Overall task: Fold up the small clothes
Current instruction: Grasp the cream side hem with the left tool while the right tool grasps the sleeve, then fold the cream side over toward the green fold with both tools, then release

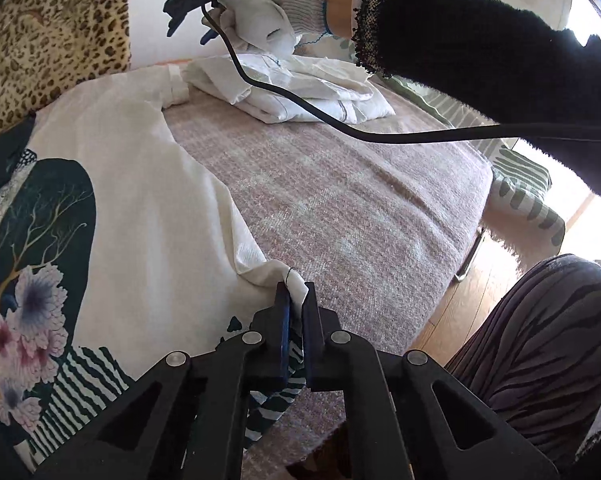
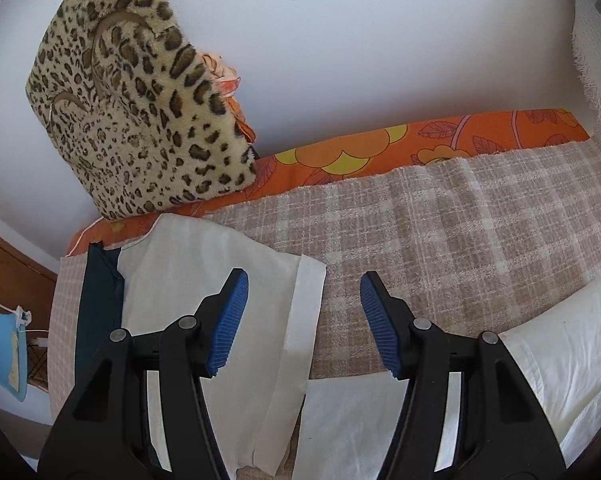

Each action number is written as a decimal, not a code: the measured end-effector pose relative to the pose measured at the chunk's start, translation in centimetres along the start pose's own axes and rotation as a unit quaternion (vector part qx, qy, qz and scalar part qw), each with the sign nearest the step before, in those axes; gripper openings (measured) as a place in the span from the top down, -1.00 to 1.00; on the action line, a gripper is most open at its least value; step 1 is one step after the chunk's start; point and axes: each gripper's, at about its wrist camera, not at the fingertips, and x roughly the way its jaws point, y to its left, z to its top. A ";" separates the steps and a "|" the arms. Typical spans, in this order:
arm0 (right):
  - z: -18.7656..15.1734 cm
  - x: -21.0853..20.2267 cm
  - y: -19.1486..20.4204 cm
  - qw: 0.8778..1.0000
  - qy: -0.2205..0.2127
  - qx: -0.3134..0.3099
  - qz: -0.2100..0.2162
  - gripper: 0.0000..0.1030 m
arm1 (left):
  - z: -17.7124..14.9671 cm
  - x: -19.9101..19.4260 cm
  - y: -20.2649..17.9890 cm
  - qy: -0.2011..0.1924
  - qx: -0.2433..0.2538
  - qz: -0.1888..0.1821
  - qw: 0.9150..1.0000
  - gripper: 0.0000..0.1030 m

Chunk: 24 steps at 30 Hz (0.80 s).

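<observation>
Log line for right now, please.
left hand-held gripper: shut on shirt hem | right hand-held gripper: open over sleeve

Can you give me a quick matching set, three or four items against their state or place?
Items:
1. left hand-held gripper
2. right hand-held gripper
3. leopard cushion
4. folded white clothes

States:
A. leaning against the wall
B. open, nothing between the pads
C. shut on the printed shirt's corner
D. stacked at the far end of the checked blanket

Pairs: 1-C, 2-B, 3-A, 4-D
</observation>
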 end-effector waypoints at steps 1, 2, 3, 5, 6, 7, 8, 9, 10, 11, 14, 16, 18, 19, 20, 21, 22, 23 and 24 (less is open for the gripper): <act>0.2 1.0 0.0 1.000 0.008 -0.001 -0.004 -0.19 | 0.0 -0.1 0.2 -0.002 -0.008 -0.006 1.000 0.93; 0.4 1.9 0.1 1.000 0.016 0.000 -0.010 -0.19 | 0.1 -0.1 0.5 -0.005 -0.015 -0.011 1.000 0.94; 0.7 2.7 0.2 1.000 0.024 0.001 -0.015 -0.19 | 0.1 -0.2 0.6 -0.008 -0.022 -0.015 1.000 0.94; 1.1 4.3 0.2 0.999 0.038 0.005 -0.018 -0.19 | 0.2 -0.3 0.9 -0.012 -0.032 -0.025 0.999 0.94; 1.3 4.9 0.2 0.999 0.044 0.007 -0.017 -0.19 | 0.2 -0.4 1.0 -0.015 -0.037 -0.028 0.999 0.95; 1.5 5.4 0.2 0.999 0.049 0.009 -0.016 -0.19 | 0.3 -0.4 1.1 -0.018 -0.040 -0.029 0.999 0.95; 1.7 5.8 0.3 0.999 0.052 0.007 -0.012 -0.19 | 0.3 -0.5 1.2 -0.020 -0.043 -0.031 0.998 0.95; 1.8 6.3 0.4 0.998 0.055 0.003 -0.012 -0.19 | 0.4 -0.5 1.3 -0.021 -0.047 -0.034 0.998 0.95; 1.8 6.7 0.7 0.998 0.061 -0.004 -0.014 -0.19 | 0.3 -0.5 1.5 -0.023 -0.051 -0.036 0.998 0.95; 1.7 7.3 1.0 0.997 0.068 -0.015 -0.016 -0.19 | 0.3 -0.5 1.6 -0.025 -0.053 -0.038 0.998 0.95; 1.0 8.2 2.4 0.994 0.069 -0.064 -0.047 -0.19 | 0.3 -0.6 1.9 -0.029 -0.064 -0.043 0.997 0.95; 0.4 8.3 3.6 0.991 0.064 -0.095 -0.069 0.21 | 0.2 -0.6 2.3 -0.033 -0.071 -0.047 0.996 0.95; 0.2 8.3 4.4 0.990 0.066 -0.108 -0.067 0.67 | 0.0 -0.7 2.6 -0.037 -0.079 -0.051 0.995 0.96; 0.1 8.1 4.8 0.990 0.069 -0.108 -0.061 0.82 | 0.0 -0.9 2.8 -0.040 -0.085 -0.053 0.994 0.96; 0.1 8.0 5.2 0.989 0.067 -0.111 -0.068 0.83 | -0.1 -1.1 2.9 -0.043 -0.088 -0.054 0.994 0.96; 0.1 7.8 5.7 0.989 0.065 -0.114 -0.071 0.87 | -0.1 -1.3 3.0 -0.047 -0.092 -0.054 0.993 0.96; 0.2 7.6 6.1 0.989 0.063 -0.115 -0.070 0.88 | -0.2 -1.6 3.2 -0.052 -0.096 -0.054 0.993 0.96; 0.3 7.3 6.7 0.990 0.059 -0.113 -0.068 0.88 | -0.3 -1.9 3.4 -0.057 -0.100 -0.055 0.992 0.96; 0.5 6.9 7.1 0.990 0.054 -0.111 -0.068 0.88 | -0.4 -2.2 3.6 -0.062 -0.105 -0.055 0.991 0.96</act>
